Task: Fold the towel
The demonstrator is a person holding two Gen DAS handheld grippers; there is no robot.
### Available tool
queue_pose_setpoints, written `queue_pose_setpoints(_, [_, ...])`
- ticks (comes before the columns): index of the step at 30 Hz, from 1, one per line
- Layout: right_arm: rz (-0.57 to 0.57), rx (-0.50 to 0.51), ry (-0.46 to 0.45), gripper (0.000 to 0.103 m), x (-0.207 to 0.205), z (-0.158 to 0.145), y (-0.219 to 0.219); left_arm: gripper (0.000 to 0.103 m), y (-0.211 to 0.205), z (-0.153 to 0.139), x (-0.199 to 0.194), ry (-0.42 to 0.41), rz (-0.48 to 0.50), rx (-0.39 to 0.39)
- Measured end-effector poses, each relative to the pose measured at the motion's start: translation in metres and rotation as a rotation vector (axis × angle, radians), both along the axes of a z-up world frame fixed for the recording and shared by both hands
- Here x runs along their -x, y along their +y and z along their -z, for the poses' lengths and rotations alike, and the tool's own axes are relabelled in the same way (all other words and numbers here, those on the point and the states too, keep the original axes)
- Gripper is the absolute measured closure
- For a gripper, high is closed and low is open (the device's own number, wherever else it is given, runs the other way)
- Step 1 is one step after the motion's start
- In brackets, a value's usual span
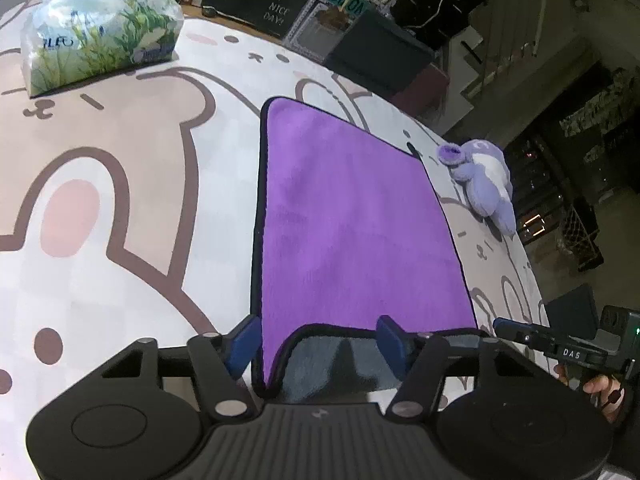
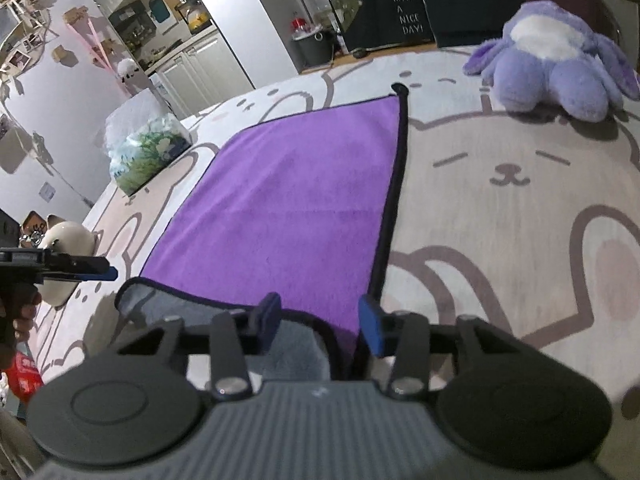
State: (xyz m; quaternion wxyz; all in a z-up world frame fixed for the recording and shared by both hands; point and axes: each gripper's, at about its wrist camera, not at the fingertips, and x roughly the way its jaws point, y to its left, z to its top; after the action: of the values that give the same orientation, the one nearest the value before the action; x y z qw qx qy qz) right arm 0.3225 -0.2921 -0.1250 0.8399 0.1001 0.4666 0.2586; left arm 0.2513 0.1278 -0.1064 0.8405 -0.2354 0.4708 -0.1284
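A purple towel (image 1: 352,216) with a black hem lies flat on the bear-print tablecloth (image 1: 120,184); it also shows in the right wrist view (image 2: 288,208). Its near edge is curled over, showing the grey underside (image 1: 324,364). My left gripper (image 1: 320,344) is open, its blue fingers on either side of the near left corner, one finger (image 1: 244,344) off the towel's left edge. My right gripper (image 2: 318,322) is open over the near right corner, where the grey underside (image 2: 296,344) is turned up. The right gripper also shows in the left view (image 1: 520,334), and the left gripper in the right view (image 2: 96,270).
A tissue pack (image 1: 100,40) sits at the far left of the table. A purple plush toy (image 1: 484,180) lies right of the towel, also in the right wrist view (image 2: 556,60). A white rounded object (image 2: 66,248) sits by the table's left edge. Dark boxes (image 1: 376,52) stand behind the table.
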Motion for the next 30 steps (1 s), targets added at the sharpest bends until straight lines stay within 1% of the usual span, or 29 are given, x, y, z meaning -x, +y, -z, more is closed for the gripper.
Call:
queue_pose_setpoints(3, [-0.001,-0.015,0.026,0.06,-0.001,0.003,-0.001,0.047,0.0,0.005,-0.001,0.016,0.008,0.012])
queue_pose_setpoints(5, [-0.015,-0.026,0.038,0.06,0.0,0.005,0.0,0.051,0.0,0.007,-0.003,0.023,0.016,0.012])
queue_pose_setpoints(7, [-0.035,-0.027,0.046,0.061,0.001,0.006,0.002,0.059,0.0,0.009,-0.002,0.03,0.027,0.013])
queue_pose_setpoints(9, [-0.057,-0.016,0.05,0.063,0.004,0.007,0.005,0.063,-0.001,0.011,-0.002,0.036,0.039,0.014])
queue_pose_setpoints(13, [-0.089,0.007,0.072,0.067,0.005,0.009,0.008,0.065,-0.002,0.013,-0.001,0.039,0.062,0.009])
queue_pose_setpoints(17, [-0.095,0.054,0.074,0.067,0.007,0.014,0.008,0.066,-0.003,0.015,0.0,0.051,0.085,-0.017])
queue_pose_setpoints(18, [-0.098,0.055,0.078,0.068,0.007,0.015,0.008,0.067,-0.002,0.016,0.001,0.056,0.09,-0.018])
queue_pose_setpoints(19, [-0.102,0.05,0.084,0.071,0.008,0.015,0.007,0.069,-0.002,0.016,0.002,0.059,0.094,-0.02])
queue_pose_setpoints(23, [-0.128,0.058,0.081,0.074,0.01,0.016,0.01,0.07,-0.002,0.018,0.003,0.065,0.101,-0.027])
queue_pose_setpoints(26, [-0.125,0.062,0.083,0.077,0.01,0.017,0.011,0.075,-0.002,0.019,0.003,0.07,0.104,-0.039])
queue_pose_setpoints(28, [-0.125,0.068,0.084,0.079,0.01,0.017,0.011,0.082,-0.002,0.021,0.003,0.078,0.104,-0.047])
queue_pose_setpoints(29, [-0.125,0.069,0.085,0.08,0.009,0.017,0.011,0.083,-0.002,0.021,0.003,0.082,0.103,-0.051])
queue_pose_setpoints(30, [-0.128,0.07,0.086,0.083,0.01,0.017,0.011,0.086,-0.001,0.022,0.003,0.085,0.103,-0.055])
